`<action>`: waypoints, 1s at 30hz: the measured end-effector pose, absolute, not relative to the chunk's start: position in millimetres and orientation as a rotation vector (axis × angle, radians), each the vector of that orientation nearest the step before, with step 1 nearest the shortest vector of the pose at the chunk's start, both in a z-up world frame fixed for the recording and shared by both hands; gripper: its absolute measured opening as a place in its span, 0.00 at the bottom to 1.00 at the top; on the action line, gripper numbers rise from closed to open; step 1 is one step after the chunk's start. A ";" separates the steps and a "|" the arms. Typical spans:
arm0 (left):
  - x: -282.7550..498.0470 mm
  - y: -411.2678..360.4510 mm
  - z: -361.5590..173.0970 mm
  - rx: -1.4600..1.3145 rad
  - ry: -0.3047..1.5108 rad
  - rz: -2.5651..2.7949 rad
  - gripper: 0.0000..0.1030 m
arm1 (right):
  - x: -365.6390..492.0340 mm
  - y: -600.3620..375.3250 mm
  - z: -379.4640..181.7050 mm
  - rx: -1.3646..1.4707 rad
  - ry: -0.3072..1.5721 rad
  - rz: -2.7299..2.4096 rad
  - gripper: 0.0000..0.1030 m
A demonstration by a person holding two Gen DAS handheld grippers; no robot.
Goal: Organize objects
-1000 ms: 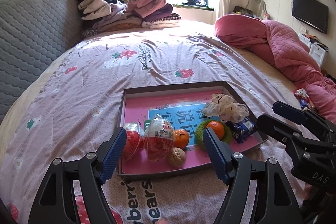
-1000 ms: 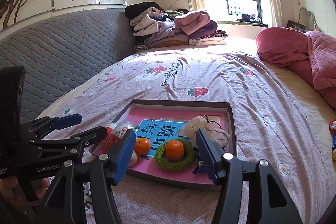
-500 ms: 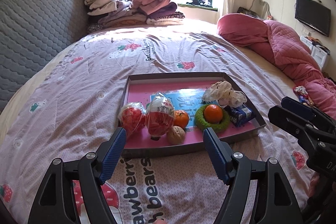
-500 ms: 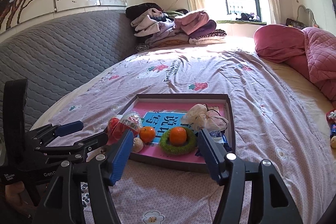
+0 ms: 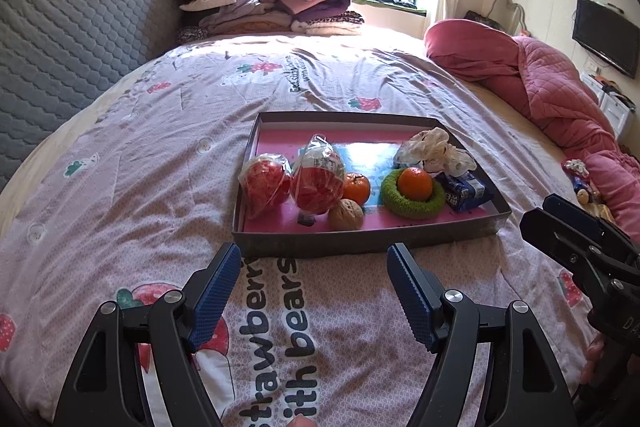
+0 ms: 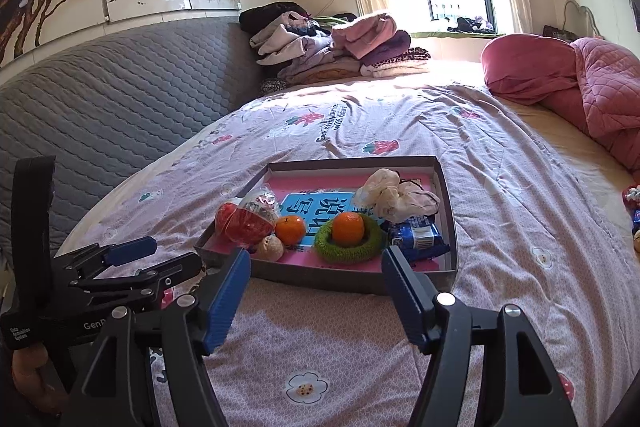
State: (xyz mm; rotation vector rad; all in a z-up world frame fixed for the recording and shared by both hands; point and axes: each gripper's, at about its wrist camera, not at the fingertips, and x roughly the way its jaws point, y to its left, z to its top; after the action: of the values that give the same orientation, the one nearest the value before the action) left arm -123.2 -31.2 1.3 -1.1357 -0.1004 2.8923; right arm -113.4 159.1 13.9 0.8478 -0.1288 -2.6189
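Two grippers hover over the bedspread (image 5: 120,187) just short of a shallow grey tray (image 5: 360,245) that sits on the bed; the left gripper (image 5: 314,259) stands wide with nothing between its blue pads, and the right gripper (image 6: 316,265) also gapes wide, its jaws having just been opening, with nothing between them either. Inside the tray, on its pink floor, two red fruits in clear bags (image 5: 296,181) lie at the left, touching each other; just beside them sits a small orange (image 5: 356,188), and a walnut (image 5: 346,214) rests in front of that orange near the tray's front wall. A second orange (image 5: 415,183) sits in the middle of a green knitted ring (image 5: 412,205); a blue packet (image 5: 464,191) lies just to the ring's right, and a crumpled pale cloth (image 5: 434,149) lies behind it near the right wall. A blue printed sheet (image 6: 320,205) lies flat under the middle things. At the head of the bed a heap of folded clothes (image 5: 264,3) rests against the grey padded headboard (image 5: 72,39); a pink quilt (image 5: 552,91) is bunched along the right side.
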 end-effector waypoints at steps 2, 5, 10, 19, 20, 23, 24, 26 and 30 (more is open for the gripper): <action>-119.5 -30.4 -1.5 -1.134 -0.105 2.898 0.74 | -111.7 157.8 9.2 0.861 -0.123 -2.621 0.66; -114.5 -28.4 -4.8 -1.129 -0.112 2.900 0.74 | -108.4 157.6 1.8 0.882 -0.115 -2.634 0.66; -109.8 -27.7 -11.8 -1.139 -0.109 2.910 0.74 | -105.4 157.8 -9.8 0.919 -0.083 -2.655 0.66; -103.6 -20.0 -28.1 -1.161 -0.081 2.896 0.74 | -100.4 162.1 -23.7 0.951 -0.092 -2.676 0.66; -103.3 -19.2 -29.1 -1.162 -0.078 2.893 0.74 | -99.8 162.3 -24.9 0.951 -0.095 -2.676 0.66; -102.3 -17.8 -30.7 -1.155 -0.061 2.896 0.74 | -99.9 162.7 -28.3 0.964 -0.091 -2.681 0.66; -101.9 -18.1 -31.6 -1.153 -0.064 2.897 0.74 | -99.7 163.5 -28.7 0.957 -0.095 -2.686 0.66; -101.6 -18.2 -34.2 -1.153 -0.074 2.887 0.74 | -100.8 164.2 -29.5 0.957 -0.100 -2.681 0.66; -102.7 -18.3 -38.0 -1.153 -0.076 2.889 0.74 | -102.6 164.0 -33.6 0.969 -0.096 -2.686 0.66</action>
State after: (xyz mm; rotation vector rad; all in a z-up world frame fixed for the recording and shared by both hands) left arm -102.7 -18.3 -38.0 -1.1528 -0.0759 2.8892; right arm -102.6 164.0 -33.6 0.9691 -0.0958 -2.6858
